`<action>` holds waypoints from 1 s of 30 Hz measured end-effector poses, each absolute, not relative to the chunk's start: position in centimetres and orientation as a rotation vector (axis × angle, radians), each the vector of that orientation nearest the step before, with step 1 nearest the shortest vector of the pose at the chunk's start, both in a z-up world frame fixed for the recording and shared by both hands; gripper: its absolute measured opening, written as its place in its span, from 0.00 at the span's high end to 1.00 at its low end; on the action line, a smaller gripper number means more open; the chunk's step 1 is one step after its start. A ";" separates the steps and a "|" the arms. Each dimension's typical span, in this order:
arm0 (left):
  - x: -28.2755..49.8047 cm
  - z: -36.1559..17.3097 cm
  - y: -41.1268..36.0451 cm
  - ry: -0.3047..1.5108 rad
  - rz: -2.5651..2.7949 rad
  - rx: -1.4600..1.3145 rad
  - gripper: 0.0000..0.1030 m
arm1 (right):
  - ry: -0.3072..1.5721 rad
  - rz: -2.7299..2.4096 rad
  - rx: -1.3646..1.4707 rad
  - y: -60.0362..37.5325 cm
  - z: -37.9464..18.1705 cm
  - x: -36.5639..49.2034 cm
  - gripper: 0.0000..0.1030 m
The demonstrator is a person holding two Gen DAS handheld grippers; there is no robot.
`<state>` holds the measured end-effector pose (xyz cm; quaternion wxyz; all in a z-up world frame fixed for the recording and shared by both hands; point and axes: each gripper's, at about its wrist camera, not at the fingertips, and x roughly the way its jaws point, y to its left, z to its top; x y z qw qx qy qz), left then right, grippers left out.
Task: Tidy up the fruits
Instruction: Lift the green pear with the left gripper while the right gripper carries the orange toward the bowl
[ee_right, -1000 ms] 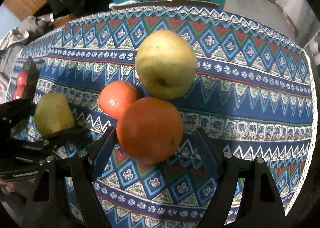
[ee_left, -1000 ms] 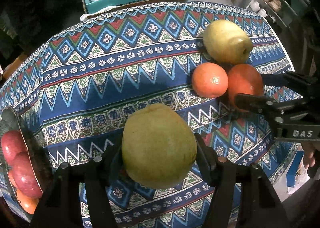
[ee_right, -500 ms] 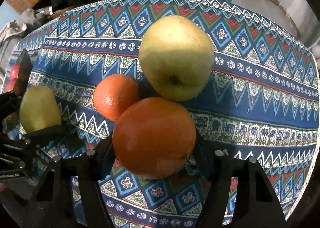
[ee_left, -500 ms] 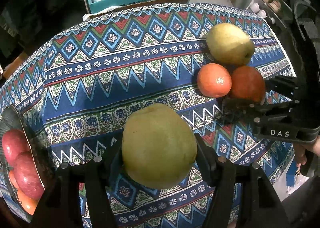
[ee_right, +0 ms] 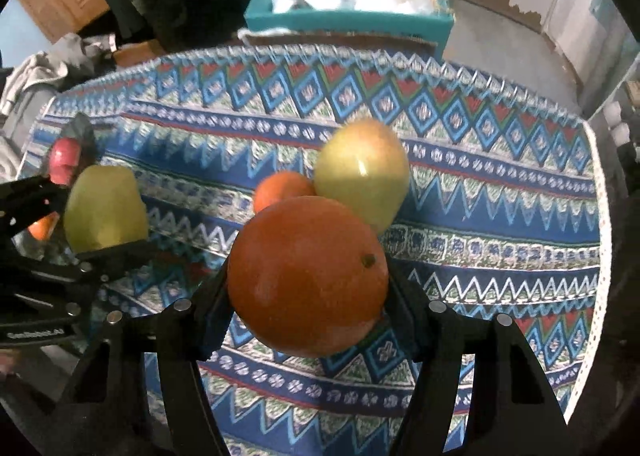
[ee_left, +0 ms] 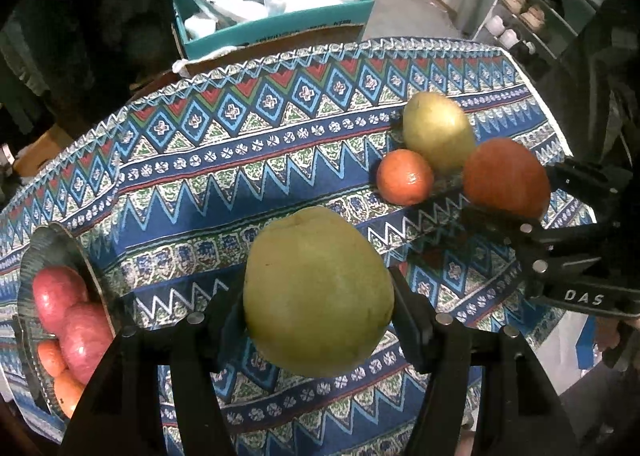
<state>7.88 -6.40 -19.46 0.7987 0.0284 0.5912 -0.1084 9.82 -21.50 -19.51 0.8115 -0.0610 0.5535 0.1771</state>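
Observation:
My left gripper (ee_left: pixel 318 296) is shut on a green pear (ee_left: pixel 318 290) and holds it above the patterned tablecloth. My right gripper (ee_right: pixel 308 288) is shut on a large orange (ee_right: pixel 306 276) and holds it off the cloth; it also shows in the left wrist view (ee_left: pixel 506 176). A small orange (ee_left: pixel 405 176) and a yellow-green pear (ee_left: pixel 436 132) lie together on the cloth at the right. A glass bowl (ee_left: pixel 52 240) at the left edge holds red apples (ee_left: pixel 60 292) and oranges. The held pear also shows in the right wrist view (ee_right: pixel 104 210).
The table (ee_left: pixel 240 144) has a blue zigzag cloth. A teal box (ee_left: pixel 276 24) with bags stands behind its far edge. Shelves (ee_left: pixel 540 8) with jars stand at the far right. The cloth's right edge drops off near the right gripper.
My right gripper closed on the large orange and lifted it off the cloth, away from the other two fruits. My left gripper kept hold of the green pear and rose slightly.

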 end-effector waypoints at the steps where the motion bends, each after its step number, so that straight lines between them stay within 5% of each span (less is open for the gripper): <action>1: 7.6 -19.0 -6.3 1.264 -0.233 0.059 0.36 | 1.176 0.380 -0.129 -21.4 -19.1 9.6 0.35; 30: 3.0 -11.2 -1.4 1.119 -0.218 0.005 0.36 | 0.985 0.502 -0.127 -15.9 -9.0 6.8 0.35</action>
